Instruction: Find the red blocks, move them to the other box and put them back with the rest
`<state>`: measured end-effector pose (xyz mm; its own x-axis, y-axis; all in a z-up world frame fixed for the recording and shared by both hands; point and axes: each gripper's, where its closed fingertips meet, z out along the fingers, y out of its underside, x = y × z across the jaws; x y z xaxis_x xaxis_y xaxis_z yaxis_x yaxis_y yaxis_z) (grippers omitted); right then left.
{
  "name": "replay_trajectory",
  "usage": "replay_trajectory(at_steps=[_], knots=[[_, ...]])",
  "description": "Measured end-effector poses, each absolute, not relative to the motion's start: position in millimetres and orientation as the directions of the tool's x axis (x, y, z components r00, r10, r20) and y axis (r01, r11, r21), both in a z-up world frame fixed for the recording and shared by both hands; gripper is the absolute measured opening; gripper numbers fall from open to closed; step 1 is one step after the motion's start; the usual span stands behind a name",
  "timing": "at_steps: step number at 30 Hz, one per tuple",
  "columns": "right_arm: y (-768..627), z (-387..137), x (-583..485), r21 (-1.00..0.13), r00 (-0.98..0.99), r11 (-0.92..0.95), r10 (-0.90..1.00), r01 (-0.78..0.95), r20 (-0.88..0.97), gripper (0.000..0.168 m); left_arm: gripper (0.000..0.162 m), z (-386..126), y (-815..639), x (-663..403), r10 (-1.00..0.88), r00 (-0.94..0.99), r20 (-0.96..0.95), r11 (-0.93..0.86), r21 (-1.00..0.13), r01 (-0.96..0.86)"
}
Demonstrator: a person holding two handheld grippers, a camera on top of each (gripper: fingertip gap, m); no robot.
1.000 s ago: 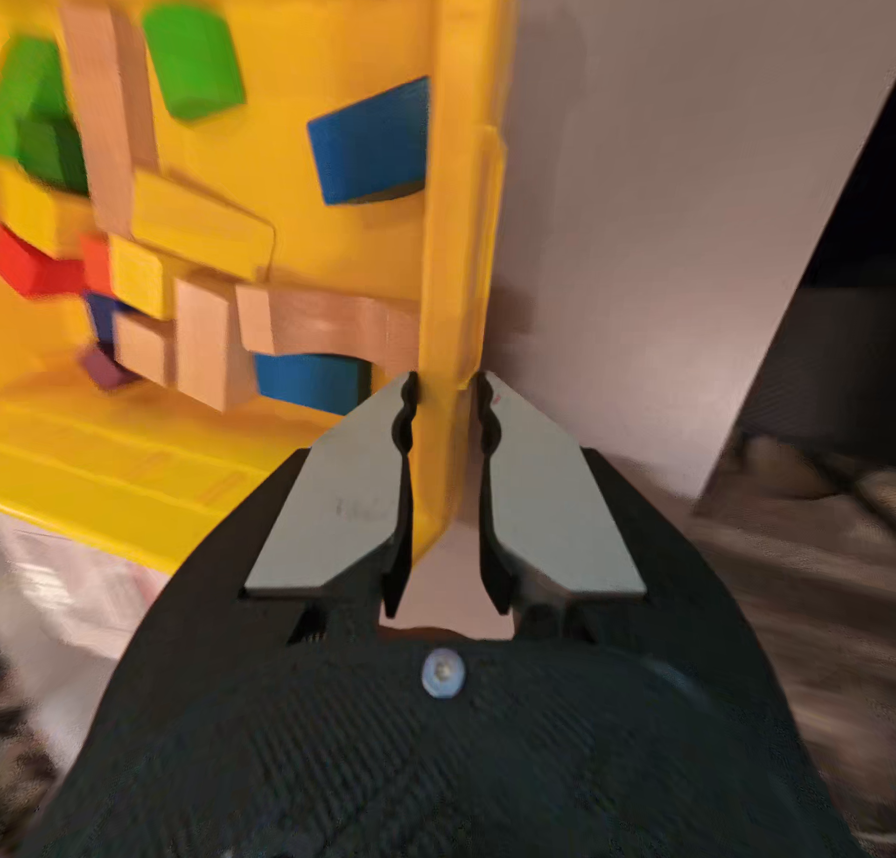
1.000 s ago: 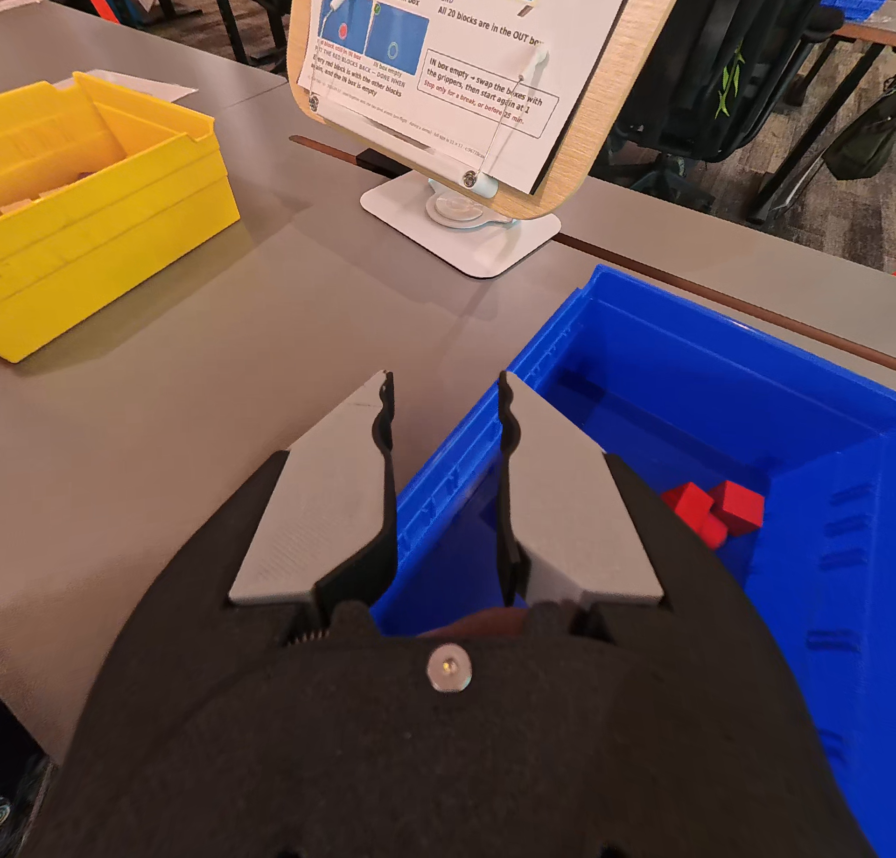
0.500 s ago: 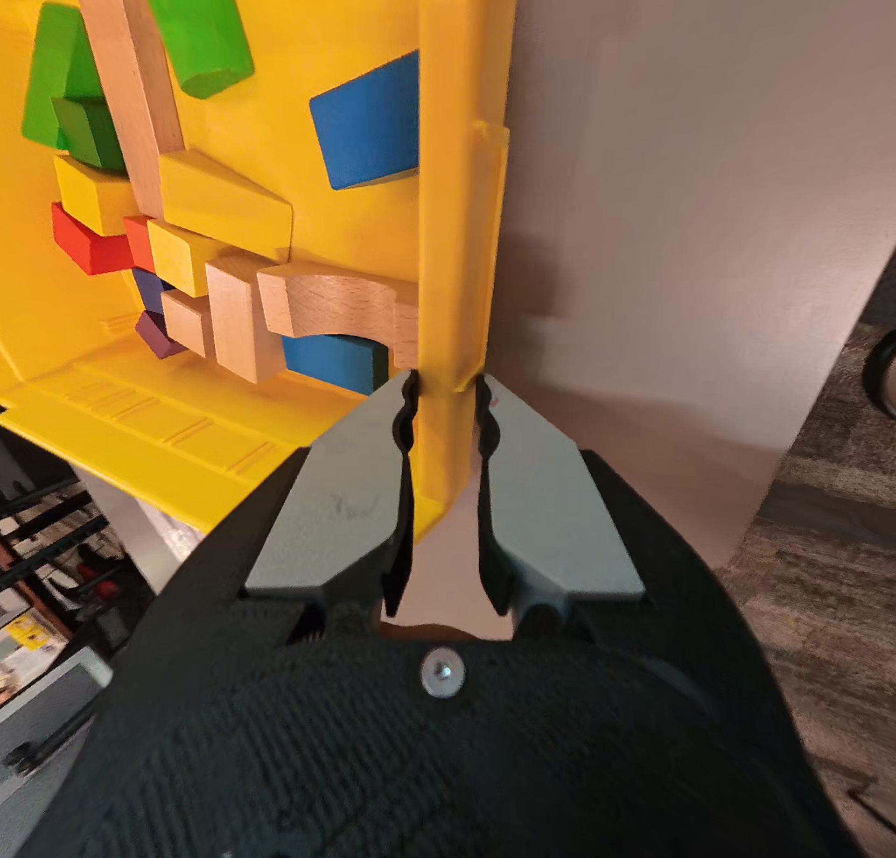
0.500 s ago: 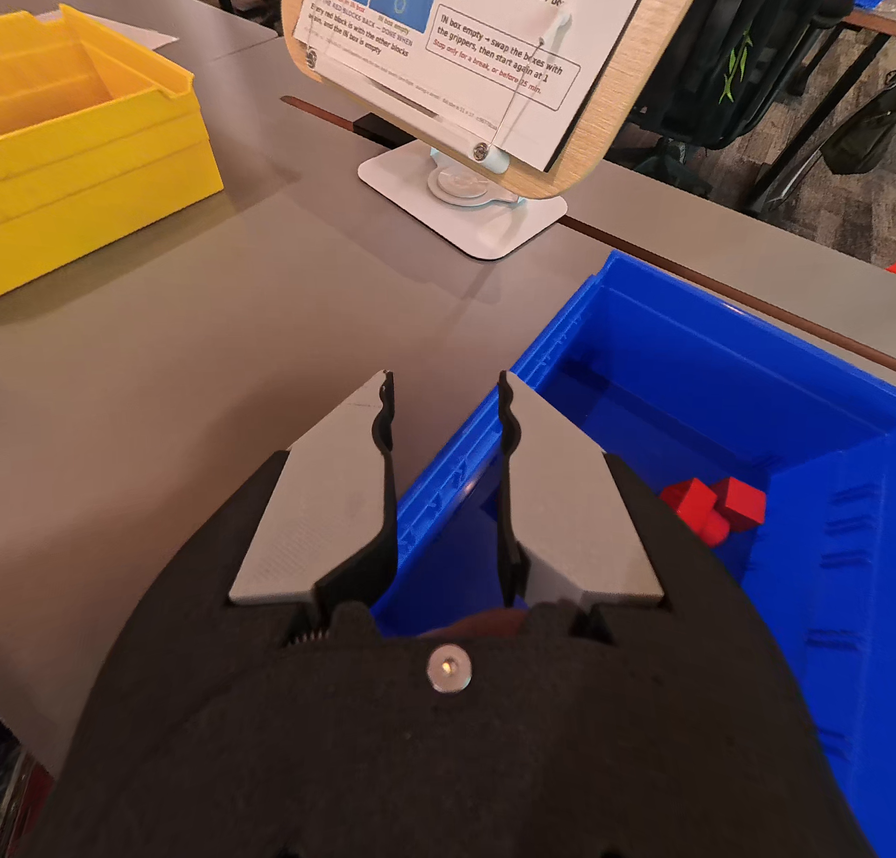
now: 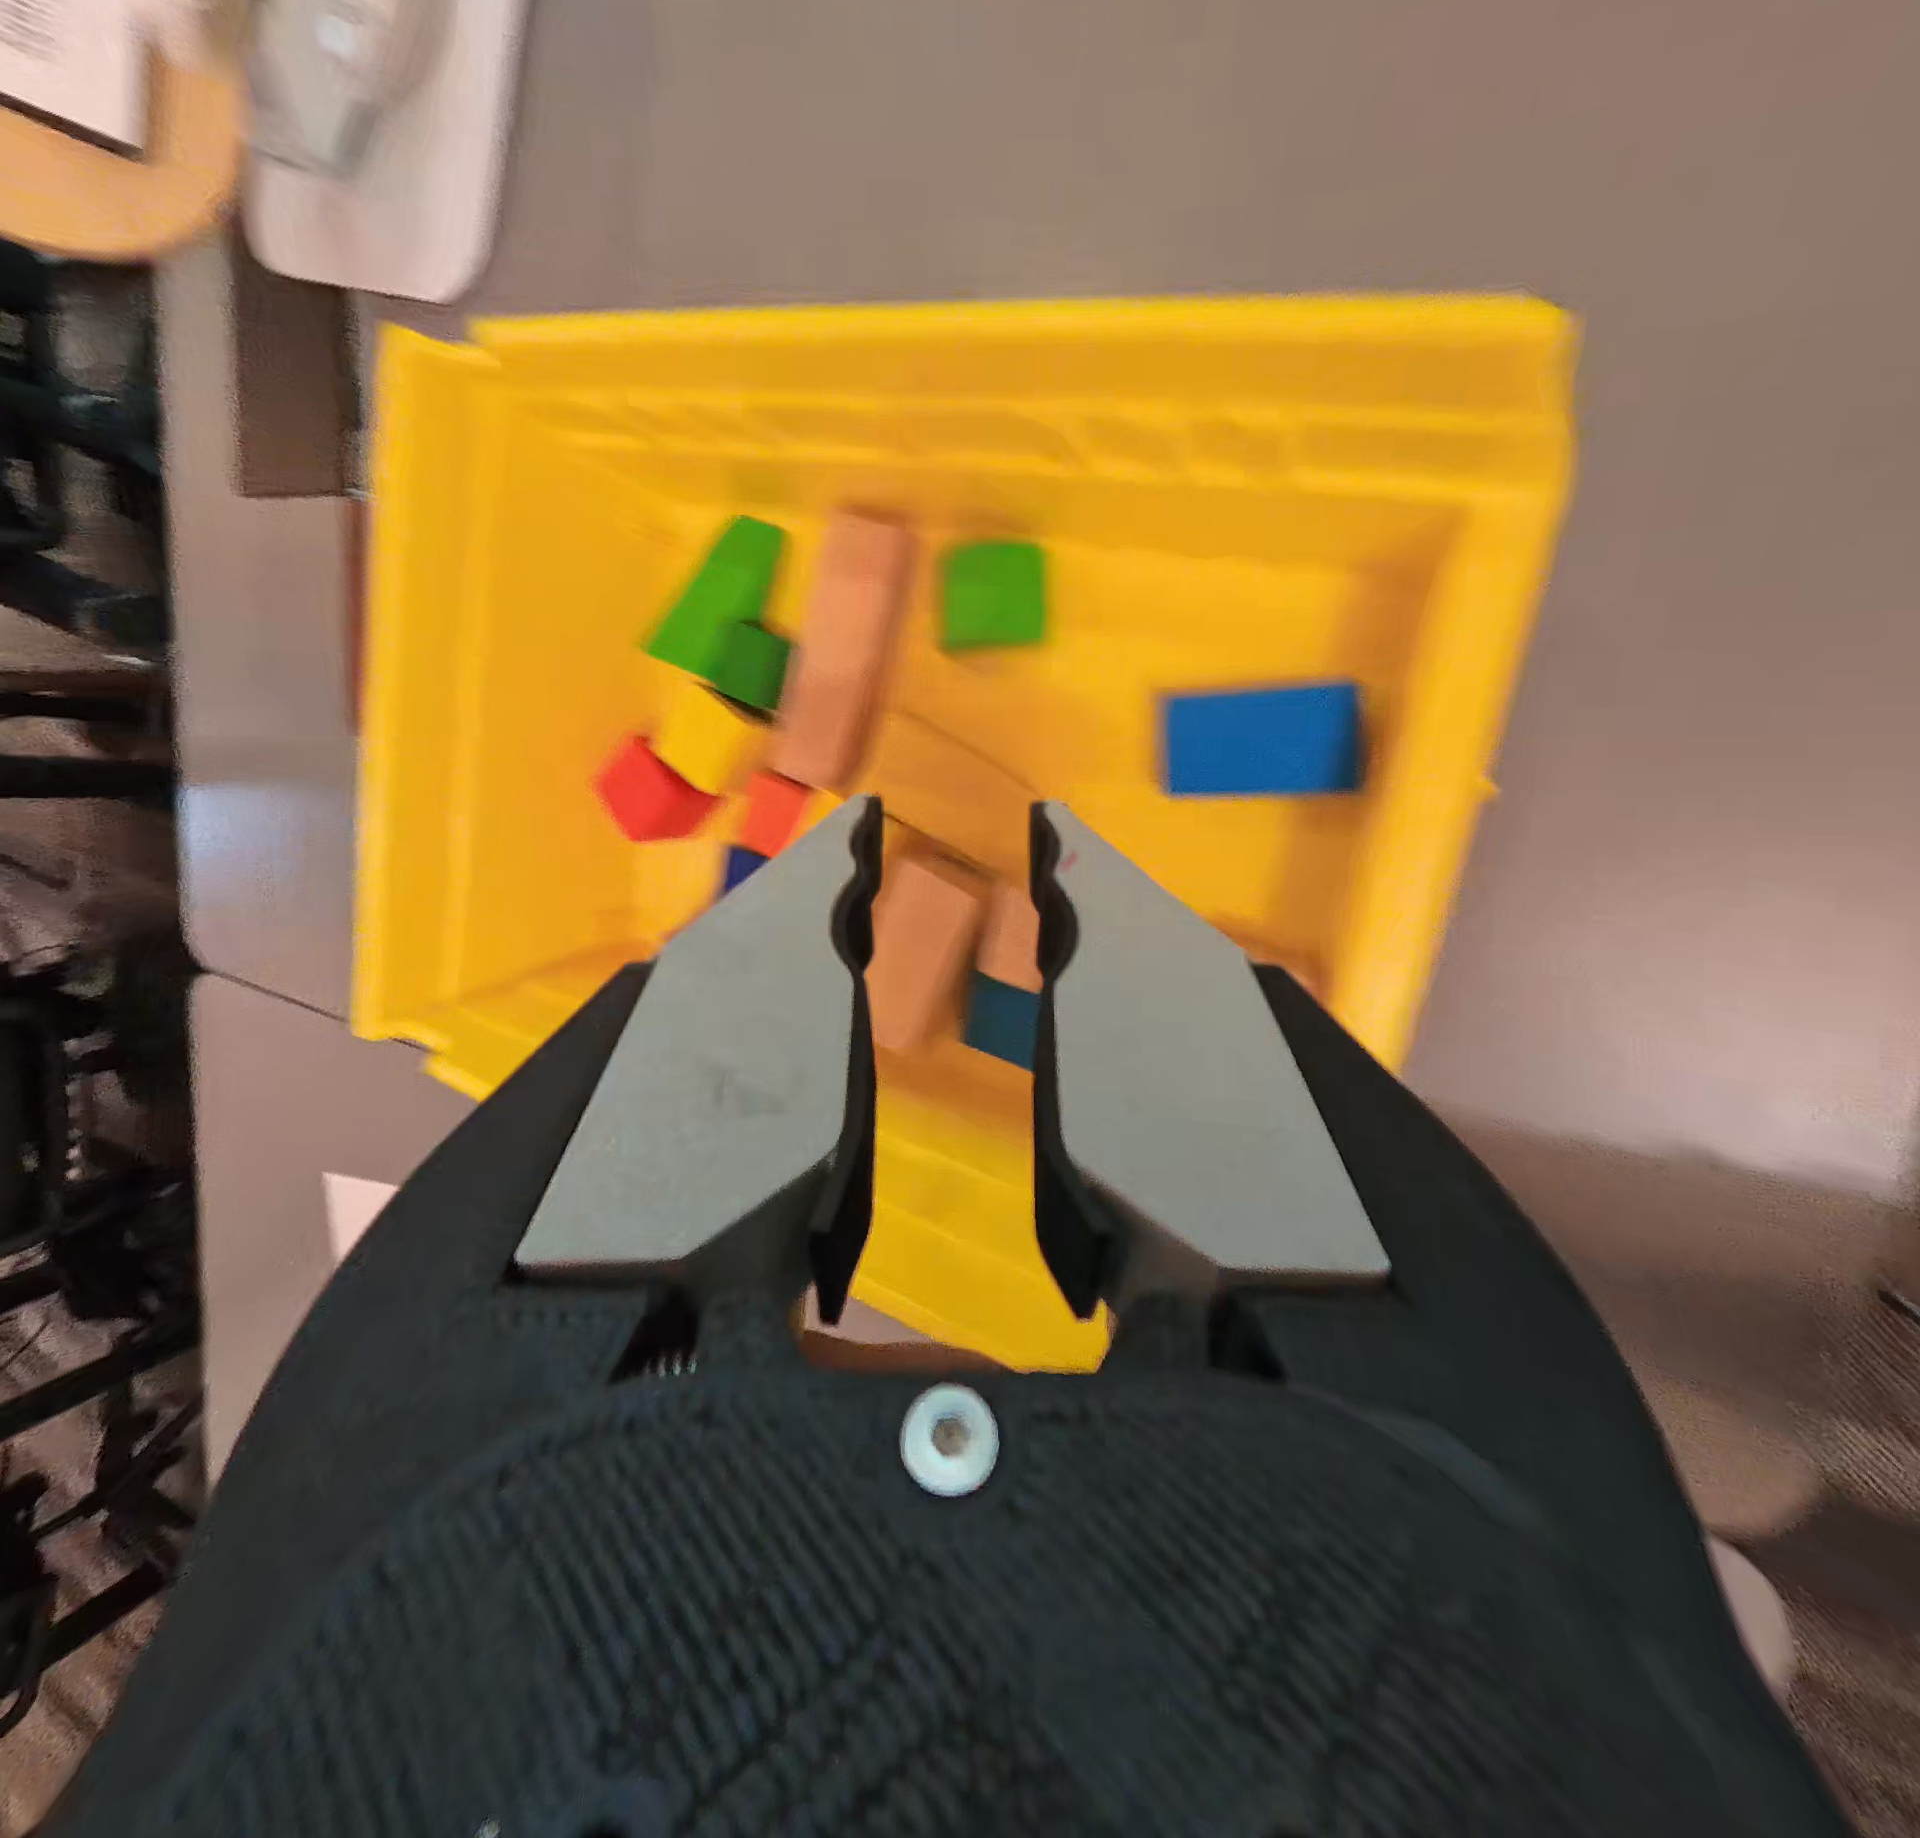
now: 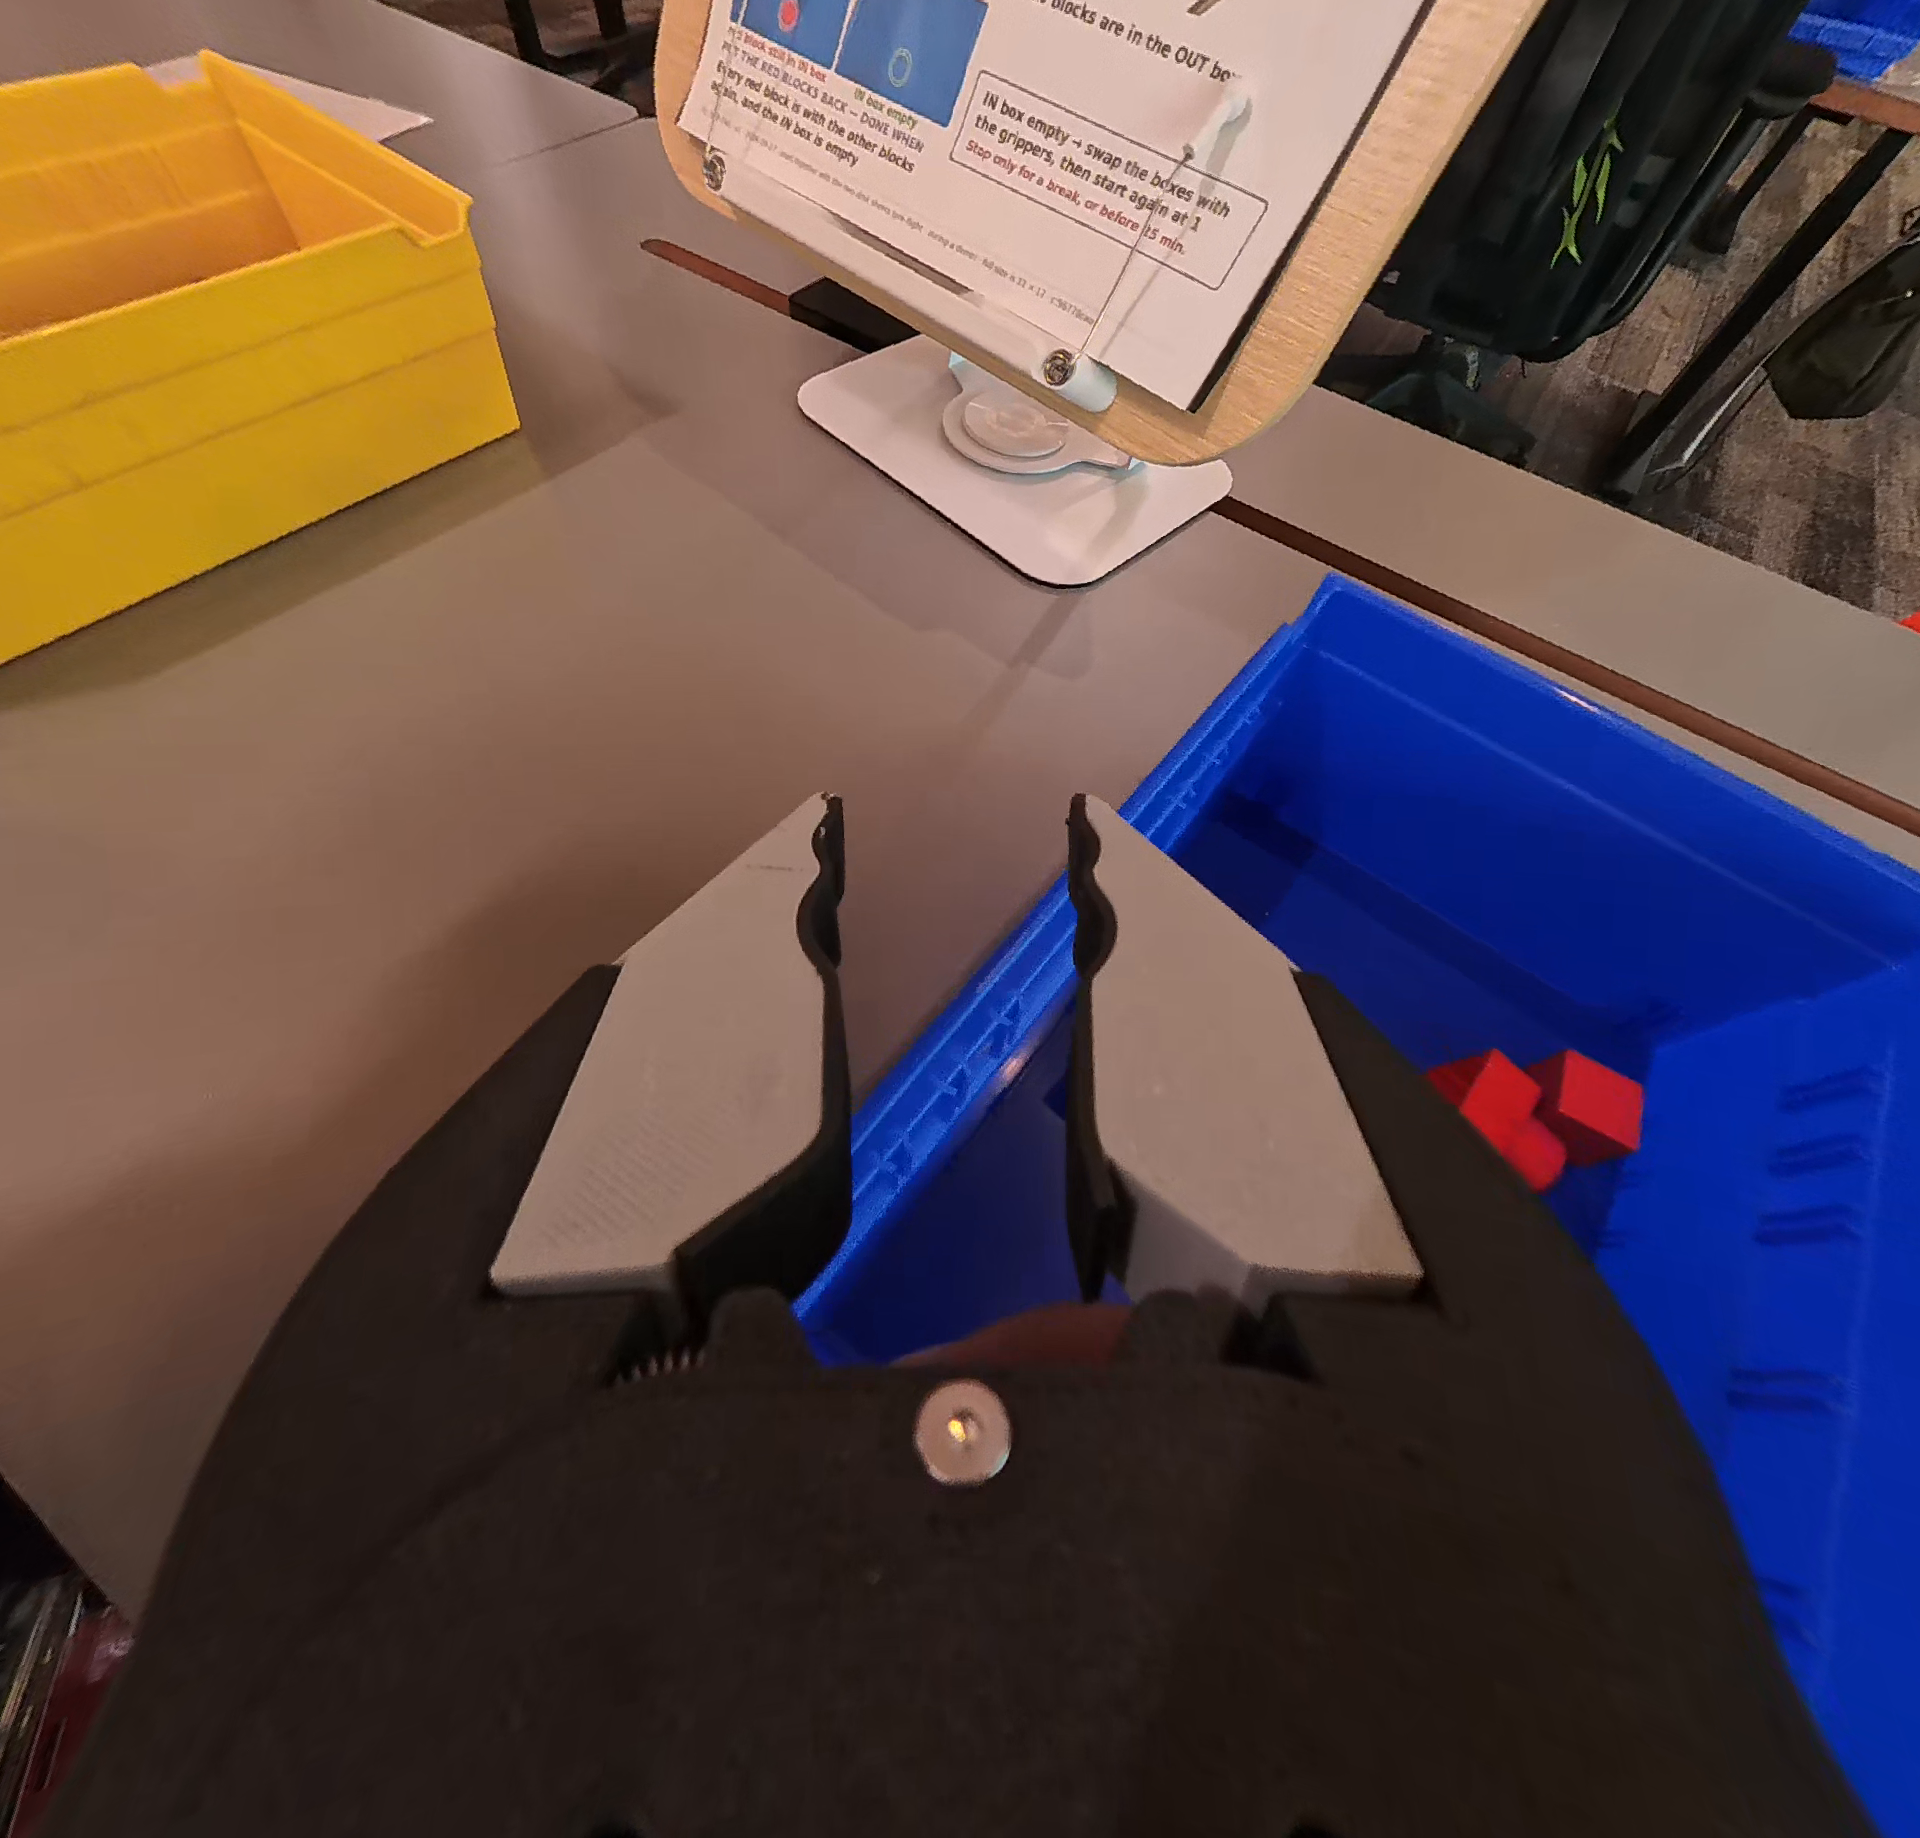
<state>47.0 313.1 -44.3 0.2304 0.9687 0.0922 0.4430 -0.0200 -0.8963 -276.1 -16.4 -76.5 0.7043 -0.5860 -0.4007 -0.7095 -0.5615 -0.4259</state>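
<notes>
In the right wrist view, a small cluster of red blocks [image 6: 1527, 1113] was seen lying in the near corner of the blue bin [image 6: 1558, 822], cube-like, matte and bright, pressed together against the bin's near wall. In the left wrist view, which was blurred, one more red block [image 5: 652, 793] and an orange-red block [image 5: 777, 814] were seen on the floor of the yellow bin [image 5: 436, 666], beside a yellow block [image 5: 710, 739], green blocks [image 5: 717, 612], a long natural-wood block [image 5: 847, 645] and, toward the bin's opposite wall, a blue block [image 5: 1260, 739].

The left gripper [image 5: 954, 824] was held with its jaws parted and nothing between them; it was poised over the yellow bin, above wooden blocks [image 5: 925, 947] near that bin's near wall, and contact could not be made out. The right gripper [image 6: 951, 814] was likewise spread apart and empty; the rim of the blue bin's side wall passed between the bases of its fingers, though touching could not be confirmed.

Beyond the blue bin, a broad stretch of grey table [image 6: 436, 770] lay bare up to the yellow bin, which stood well apart from the blue one. A stand with a printed instruction sheet [image 6: 1039, 105] was placed behind the blue bin near a seam in the table, and chairs [image 6: 1621, 126] stood farther back, past the table's far edge.
</notes>
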Motion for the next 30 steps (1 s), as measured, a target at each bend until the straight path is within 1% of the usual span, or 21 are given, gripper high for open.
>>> replay_trajectory(at_steps=[3,6,9,10,12,13,14,15,16,17,18,19,21,23,27,30], knots=[[310,-45,45,-0.894,0.221,-0.010,0.970,0.449,0.100,0.041,0.028,-66,46,-320,-0.452,0.772,-0.447,-0.624,-0.460,-0.632],[309,-45,47,-0.892,0.217,0.001,0.970,0.453,0.111,0.041,0.028,-79,93,-368,-0.276,0.875,-0.397,-0.744,-0.488,-0.456],[310,-44,52,-0.895,0.222,-0.005,0.969,0.447,0.105,0.041,0.030,-117,104,-393,-0.116,0.971,-0.208,-0.890,-0.412,-0.195],[311,-44,54,-0.895,0.225,-0.009,0.969,0.445,0.102,0.041,0.031,-128,105,-398,-0.066,0.983,-0.169,-0.915,-0.382,-0.127],[312,-45,58,-0.895,0.232,-0.016,0.968,0.445,0.098,0.041,0.032,-147,103,-404,-0.010,0.993,-0.120,-0.947,-0.317,-0.048],[313,-45,60,-0.895,0.234,-0.018,0.967,0.445,0.097,0.041,0.030,-155,102,-409,0.015,0.992,-0.126,-0.956,-0.292,-0.022],[313,-45,62,-0.896,0.237,-0.020,0.967,0.444,0.096,0.041,0.022,-159,103,-411,0.030,0.994,-0.110,-0.956,-0.293,-0.003],[313,-45,63,-0.896,0.239,-0.021,0.966,0.443,0.096,0.041,0.014,-159,108,-409,0.056,0.996,-0.076,-0.945,-0.326,0.028],[313,-44,65,-0.898,0.241,-0.021,0.966,0.440,0.096,0.041,0.014,-161,110,-407,0.062,0.997,-0.046,-0.945,-0.325,0.043],[313,-43,66,-0.899,0.242,-0.020,0.965,0.437,0.096,0.041,0.018,-163,110,-403,0.059,0.998,-0.023,-0.944,-0.328,0.048],[312,-41,67,-0.901,0.242,-0.018,0.965,0.433,0.097,0.041,0.030,-170,104,-398,0.038,0.999,-0.010,-0.958,-0.285,0.034],[311,-39,69,-0.903,0.242,-0.015,0.965,0.430,0.100,0.041,0.034,-178,97,-396,0.025,1.000,-0.015,-0.971,-0.236,0.020],[310,-34,71,-0.908,0.244,-0.006,0.964,0.418,0.106,0.041,0.043,-190,87,-401,0.029,0.997,-0.068,-0.984,-0.176,0.016],[307,-29,72,-0.915,0.240,-0.001,0.965,0.404,0.105,0.041,0.041,-189,89,-400,0.044,0.998,-0.052,-0.978,-0.208,0.032],[301,-24,72,-0.918,0.229,0.018,0.966,0.396,0.118,0.041,0.040,-191,79,-406,0.081,0.993,-0.082,-0.979,-0.193,0.064],[296,-21,70,-0.919,0.215,0.035,0.968,0.393,0.128,0.041,0.039,-182,76,-404,0.096,0.993,-0.066,-0.972,-0.223,0.079]])
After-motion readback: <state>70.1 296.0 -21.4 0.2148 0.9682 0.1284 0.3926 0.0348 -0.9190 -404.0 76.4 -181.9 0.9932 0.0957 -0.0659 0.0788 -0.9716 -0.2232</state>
